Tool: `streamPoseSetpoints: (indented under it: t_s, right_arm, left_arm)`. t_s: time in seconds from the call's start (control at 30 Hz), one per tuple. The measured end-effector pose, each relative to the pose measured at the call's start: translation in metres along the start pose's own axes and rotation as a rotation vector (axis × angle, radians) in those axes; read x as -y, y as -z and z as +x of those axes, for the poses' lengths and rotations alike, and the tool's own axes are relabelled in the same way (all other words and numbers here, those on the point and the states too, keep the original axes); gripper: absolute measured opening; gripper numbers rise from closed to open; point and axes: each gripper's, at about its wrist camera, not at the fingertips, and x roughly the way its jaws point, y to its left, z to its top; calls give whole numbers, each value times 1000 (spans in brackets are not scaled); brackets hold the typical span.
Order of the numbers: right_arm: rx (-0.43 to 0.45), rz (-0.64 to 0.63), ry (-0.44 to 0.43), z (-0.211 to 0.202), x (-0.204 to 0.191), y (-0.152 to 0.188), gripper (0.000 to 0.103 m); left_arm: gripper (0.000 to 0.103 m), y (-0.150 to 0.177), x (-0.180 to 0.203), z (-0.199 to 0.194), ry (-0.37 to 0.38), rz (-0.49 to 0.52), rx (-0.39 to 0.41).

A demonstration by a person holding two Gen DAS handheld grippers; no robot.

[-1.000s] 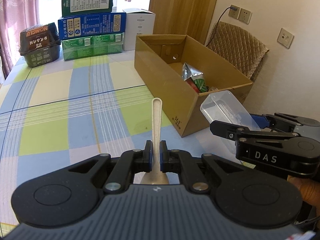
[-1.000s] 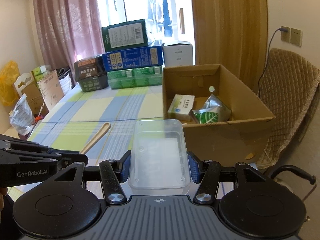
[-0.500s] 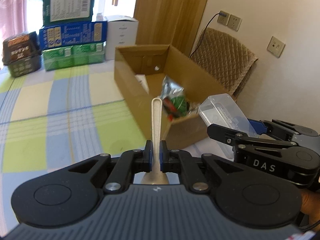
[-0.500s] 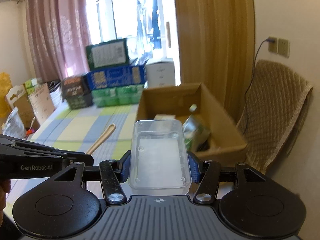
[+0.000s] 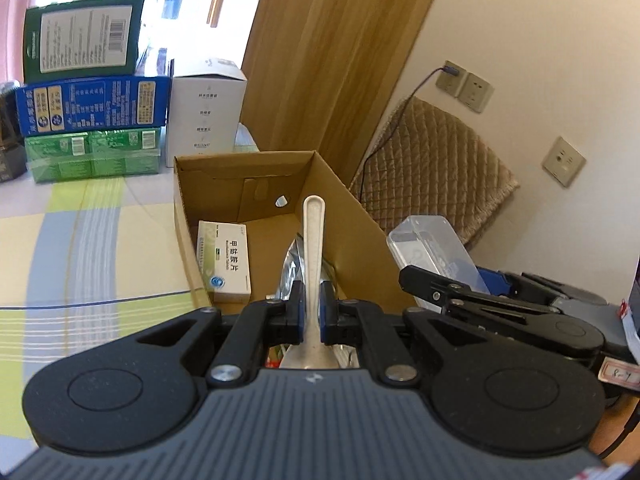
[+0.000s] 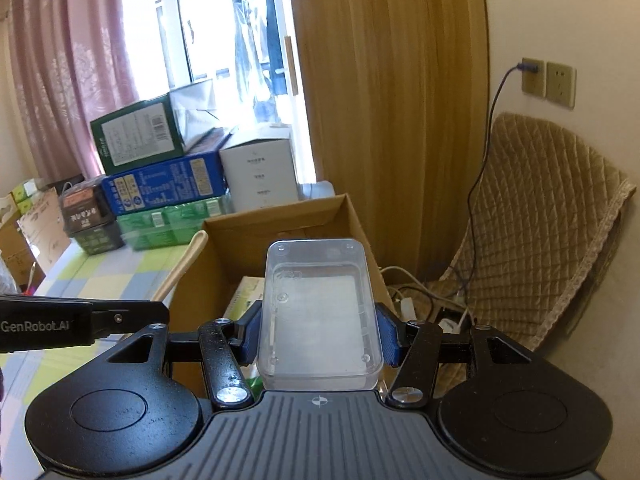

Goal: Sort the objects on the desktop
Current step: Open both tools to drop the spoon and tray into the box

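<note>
The left gripper (image 5: 310, 312) is pinched tight on the neck of a pale spoon (image 5: 314, 248), handle sticking up and forward, bowl tucked back toward the camera. The right gripper (image 6: 318, 338) is clamped on a clear plastic tub (image 6: 318, 304), pads pressing its two long sides, tub lying roughly level w/ its open side up. Both loads hang over the near end of the cardboard box (image 5: 352, 216), which sits on the checked tablecloth (image 5: 80, 240); inside are a white medicine packet (image 5: 226, 256) and a foil pouch (image 5: 292, 264), partly hidden behind the spoon. The step looks like dropping both items into the box. To do it well: bring each load fully inside the walls before letting go, esp. the tub, whose far end looks close to the right wall; lower first, since a drop from height could bounce the light tub out. Release the spoon w/ the handle pointing along the box, not across it, aiming for the bare floor past the packet. Letting go one at a time avoids the grippers knocking each other, as they sit just beside one another.
</note>
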Motion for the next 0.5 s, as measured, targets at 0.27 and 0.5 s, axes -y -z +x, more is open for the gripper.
streamPoseSetpoints:
  t_s: [0.27,0.5]
  right_arm:
    - [-31,28,-21,22,6,-1,53]
    - [-9,34,-45,13,0,-2,85]
  left_arm:
    - [39,-2,-8,21,-39,-11,6]
    - [58,11,-21,5,-101,-20,13]
